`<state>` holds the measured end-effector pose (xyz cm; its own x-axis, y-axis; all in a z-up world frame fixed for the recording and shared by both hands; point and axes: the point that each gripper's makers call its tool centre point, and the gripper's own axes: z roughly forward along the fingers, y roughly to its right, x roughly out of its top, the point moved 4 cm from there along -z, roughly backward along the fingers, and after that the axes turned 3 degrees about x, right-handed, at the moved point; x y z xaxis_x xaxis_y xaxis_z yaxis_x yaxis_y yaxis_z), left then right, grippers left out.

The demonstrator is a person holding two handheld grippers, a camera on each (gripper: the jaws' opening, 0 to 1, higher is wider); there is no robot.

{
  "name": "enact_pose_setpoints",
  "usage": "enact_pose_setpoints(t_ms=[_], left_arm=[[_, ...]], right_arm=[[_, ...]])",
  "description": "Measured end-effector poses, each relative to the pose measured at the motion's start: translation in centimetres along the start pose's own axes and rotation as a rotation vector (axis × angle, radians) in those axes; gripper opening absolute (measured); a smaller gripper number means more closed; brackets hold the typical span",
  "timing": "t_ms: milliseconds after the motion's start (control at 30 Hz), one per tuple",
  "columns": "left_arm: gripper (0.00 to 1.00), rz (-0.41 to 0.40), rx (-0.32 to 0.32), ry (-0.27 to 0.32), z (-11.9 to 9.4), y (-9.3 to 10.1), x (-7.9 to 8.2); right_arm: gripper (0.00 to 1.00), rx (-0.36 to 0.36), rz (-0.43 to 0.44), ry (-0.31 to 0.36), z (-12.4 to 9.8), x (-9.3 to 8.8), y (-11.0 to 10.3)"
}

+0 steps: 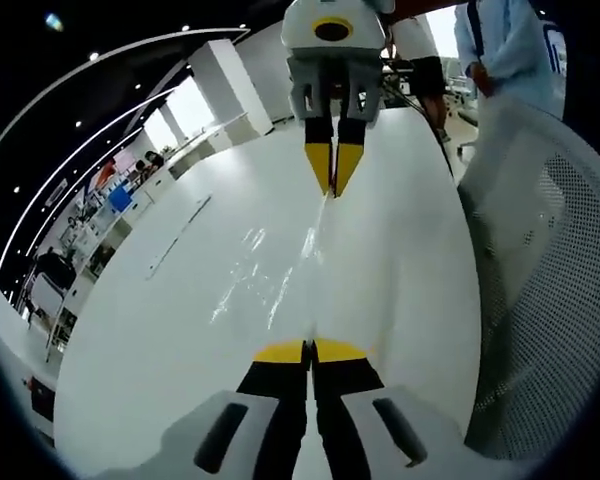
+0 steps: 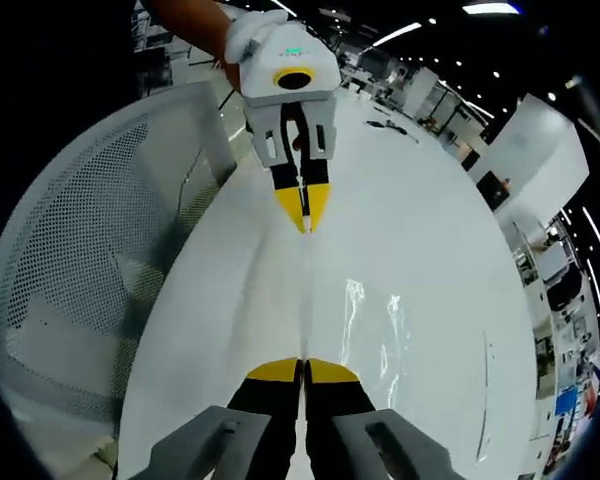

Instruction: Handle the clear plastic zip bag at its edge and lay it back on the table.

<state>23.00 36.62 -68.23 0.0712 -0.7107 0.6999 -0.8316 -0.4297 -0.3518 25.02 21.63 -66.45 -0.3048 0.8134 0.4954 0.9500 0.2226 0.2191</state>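
The clear plastic zip bag [image 1: 280, 272] hangs stretched between my two grippers above the white table [image 1: 160, 340], seen almost edge-on with glints along its film. My left gripper [image 1: 310, 345] is shut on its near edge. Facing it from the top, my right gripper [image 1: 333, 188] is shut on the far edge. In the right gripper view the bag [image 2: 372, 322] runs from my right gripper [image 2: 302, 362] up to my left gripper [image 2: 304, 222], both clamped on it. A hand holds the left gripper there.
A white mesh-backed chair [image 1: 550, 300] stands close to the table's edge, also seen as the chair [image 2: 80, 260]. A person in a light blue shirt [image 1: 510, 50] stands beyond the table. Shelves and desks [image 1: 100, 220] line the far side of the room.
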Motion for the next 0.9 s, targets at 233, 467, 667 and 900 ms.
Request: enact_pose_setpoints(t_ms=[233, 467, 667, 900], left_arm=[[0.0, 0.013, -0.014, -0.005, 0.1, 0.1, 0.2], [0.0, 0.025, -0.031, -0.002, 0.2, 0.5, 0.8], [0.0, 0.015, -0.042, -0.005, 0.2, 0.5, 0.9], [0.0, 0.019, -0.053, -0.004, 0.2, 0.7, 1.5]], right_arm=[[0.07, 0.018, 0.121, 0.018, 0.0, 0.1, -0.3], [0.15, 0.027, 0.128, 0.036, 0.6, 0.9, -0.4], [0.15, 0.028, 0.12, 0.051, 1.0, 1.8, -0.3], [0.16, 0.024, 0.114, 0.089, 1.6, 3.9, -0.1]])
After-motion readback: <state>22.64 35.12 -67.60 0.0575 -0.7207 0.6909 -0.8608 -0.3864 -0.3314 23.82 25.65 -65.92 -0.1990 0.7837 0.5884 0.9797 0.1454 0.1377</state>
